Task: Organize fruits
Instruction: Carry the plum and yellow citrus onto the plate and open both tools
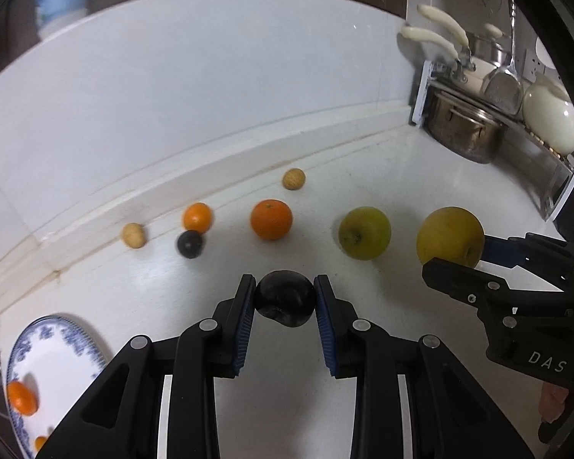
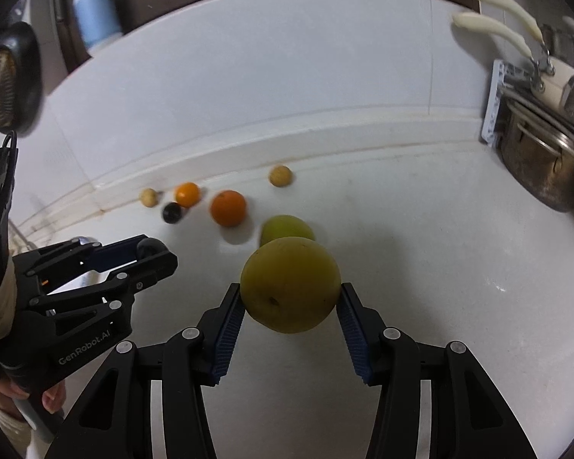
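My left gripper is shut on a dark plum, held a little above the white counter. My right gripper is shut on a large yellow-green apple, also lifted off the counter. Each wrist view shows the other gripper at its side: the right gripper with its apple, and the left gripper. A blue-patterned plate at lower left holds a small orange.
On the counter by the wall lie a green apple, a big orange, a small orange, another dark plum and two tan fruits. A rack with a steel pot stands at the right.
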